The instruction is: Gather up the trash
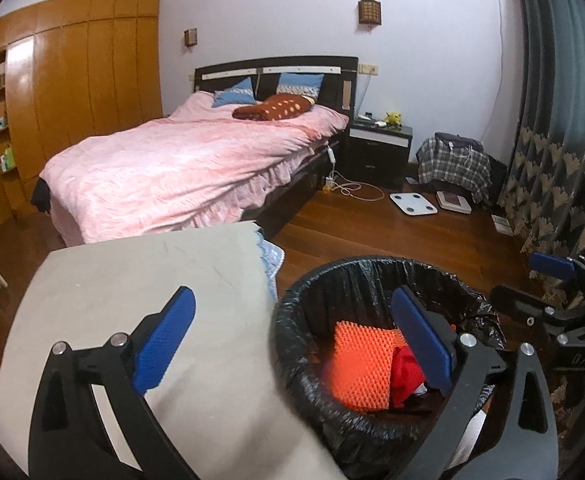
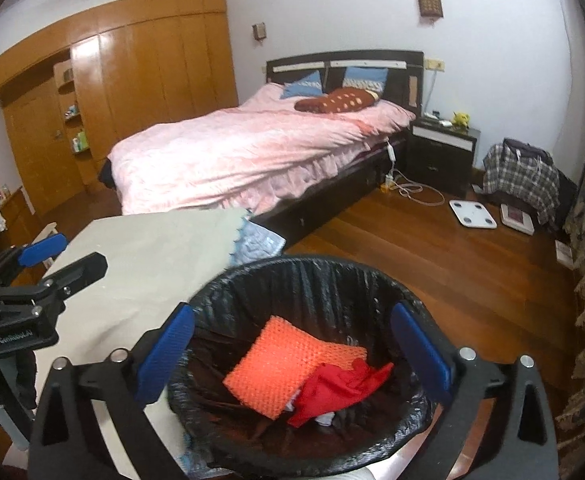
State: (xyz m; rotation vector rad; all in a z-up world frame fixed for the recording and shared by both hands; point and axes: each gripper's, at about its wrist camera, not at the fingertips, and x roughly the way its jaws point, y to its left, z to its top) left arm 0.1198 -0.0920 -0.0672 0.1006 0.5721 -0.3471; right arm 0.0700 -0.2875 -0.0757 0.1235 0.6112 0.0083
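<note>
Both claws stand wide apart and empty. Right gripper [image 2: 292, 354] hangs straight over the bin [image 2: 228, 280], whose black liner holds an orange mesh pad [image 2: 288, 364] with a red rag [image 2: 340, 388] just right of it. Left gripper [image 1: 292, 340] straddles the bin's left rim, one finger over the table [image 1: 132, 280], the other over the trash. No loose trash shows on the table, so any next piece probably lies left, nearer the left gripper.
</note>
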